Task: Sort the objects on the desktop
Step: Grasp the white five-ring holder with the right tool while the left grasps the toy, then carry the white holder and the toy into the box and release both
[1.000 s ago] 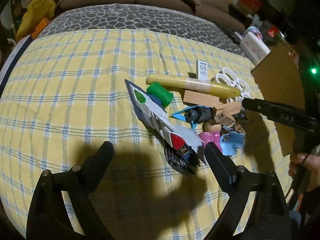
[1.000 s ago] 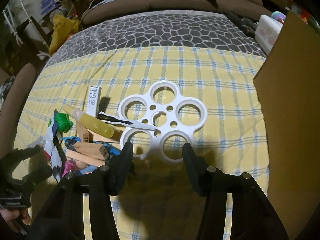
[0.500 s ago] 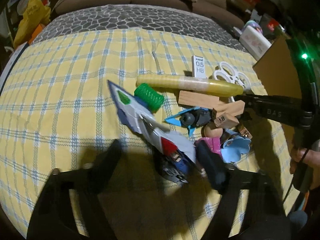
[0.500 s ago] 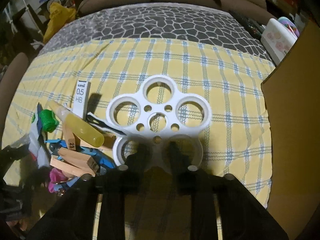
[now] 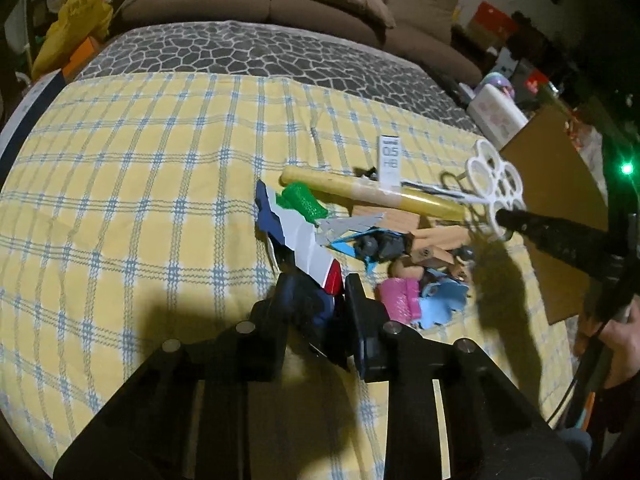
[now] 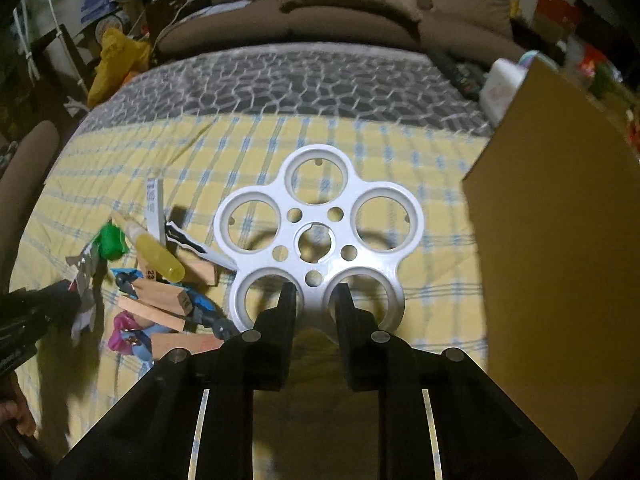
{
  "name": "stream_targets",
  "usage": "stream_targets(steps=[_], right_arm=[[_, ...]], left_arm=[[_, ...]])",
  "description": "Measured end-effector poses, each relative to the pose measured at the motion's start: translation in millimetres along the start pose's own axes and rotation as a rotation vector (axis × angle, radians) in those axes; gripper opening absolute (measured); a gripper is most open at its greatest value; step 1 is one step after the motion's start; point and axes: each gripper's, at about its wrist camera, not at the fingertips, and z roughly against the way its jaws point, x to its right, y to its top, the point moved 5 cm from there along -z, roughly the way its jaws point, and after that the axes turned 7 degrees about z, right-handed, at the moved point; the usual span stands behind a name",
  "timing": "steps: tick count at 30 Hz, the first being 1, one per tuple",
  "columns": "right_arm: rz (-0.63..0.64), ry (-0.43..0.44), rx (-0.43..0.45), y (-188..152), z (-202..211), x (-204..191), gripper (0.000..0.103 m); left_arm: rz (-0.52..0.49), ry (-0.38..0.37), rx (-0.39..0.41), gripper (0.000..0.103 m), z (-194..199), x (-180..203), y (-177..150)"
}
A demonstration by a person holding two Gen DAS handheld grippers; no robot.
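Observation:
My left gripper (image 5: 318, 300) is shut on the near end of a blue, white and red toy shield (image 5: 298, 236), lifted off the yellow checked cloth (image 5: 140, 200). My right gripper (image 6: 314, 300) is shut on the near rim of a white five-ring plastic holder (image 6: 320, 216) and holds it tilted up above the cloth; it also shows in the left wrist view (image 5: 494, 184). Beside them lies a pile: a yellow tube (image 5: 376, 196), green roller (image 5: 302, 202), wooden blocks (image 6: 160, 300), pink piece (image 5: 398, 300), blue toy parts (image 5: 444, 306) and a 0.5 HB lead box (image 5: 390, 158).
A brown cardboard box (image 6: 560, 220) stands at the right of the cloth. A grey patterned cover (image 6: 312, 80) and brown cushions (image 6: 340, 4) lie beyond. A white case (image 5: 498, 114) sits at the far right. Yellow bags (image 5: 72, 20) lie far left.
Both grippers closed: the left on the toy shield, the right on the white ring holder. Both objects have come up off the cloth.

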Motion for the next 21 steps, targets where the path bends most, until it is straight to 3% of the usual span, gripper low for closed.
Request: stream_targets(steps=[12, 21], right_arm=[[0.026, 0.018, 0.092, 5, 71, -6, 0.019], [0.006, 0.013, 0.136, -1, 111, 8, 0.019]], left_arm=[[0.002, -0.01, 0.033, 0.024, 41, -1, -11], [-0.057, -0.039, 0.094, 0.024, 83, 39, 0]])
